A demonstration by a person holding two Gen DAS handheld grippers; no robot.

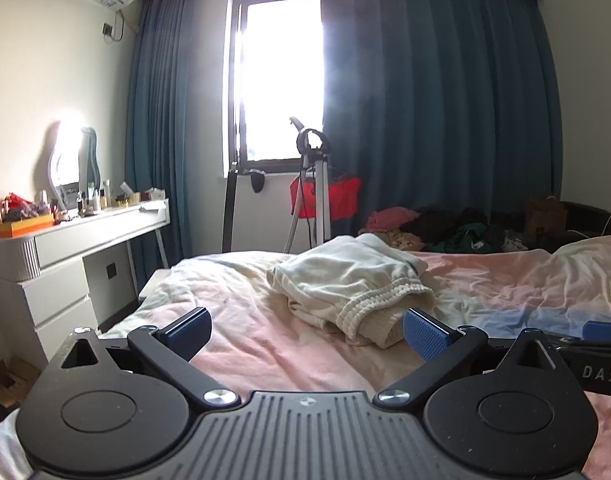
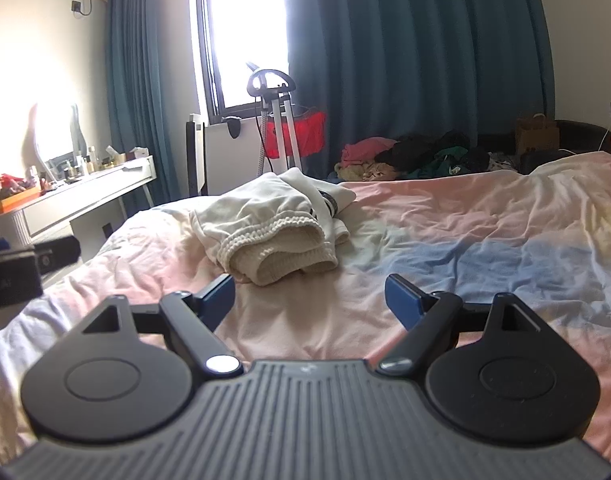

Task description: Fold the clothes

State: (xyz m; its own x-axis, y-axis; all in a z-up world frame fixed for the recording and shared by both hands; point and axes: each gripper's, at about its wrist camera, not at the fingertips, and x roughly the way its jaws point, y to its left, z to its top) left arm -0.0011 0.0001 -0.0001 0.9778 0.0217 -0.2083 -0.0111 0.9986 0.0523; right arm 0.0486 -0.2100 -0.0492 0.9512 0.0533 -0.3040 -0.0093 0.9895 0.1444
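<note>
A cream garment (image 1: 353,284) with a ribbed elastic waistband lies folded in a bundle on the pink and blue bed sheet (image 1: 265,344). It also shows in the right wrist view (image 2: 273,220), resting on another cream piece. My left gripper (image 1: 305,332) is open and empty, low over the sheet, just short of the bundle. My right gripper (image 2: 309,300) is open and empty, also near the sheet in front of the bundle. The right gripper's edge (image 1: 601,340) shows in the left wrist view, and the left gripper's body (image 2: 13,276) shows in the right wrist view.
A heap of pink, black and green clothes (image 2: 417,156) lies at the far side of the bed. A white dresser (image 1: 65,248) with bottles stands left. A garment steamer stand (image 1: 317,184) and blue curtains (image 1: 445,100) are by the window.
</note>
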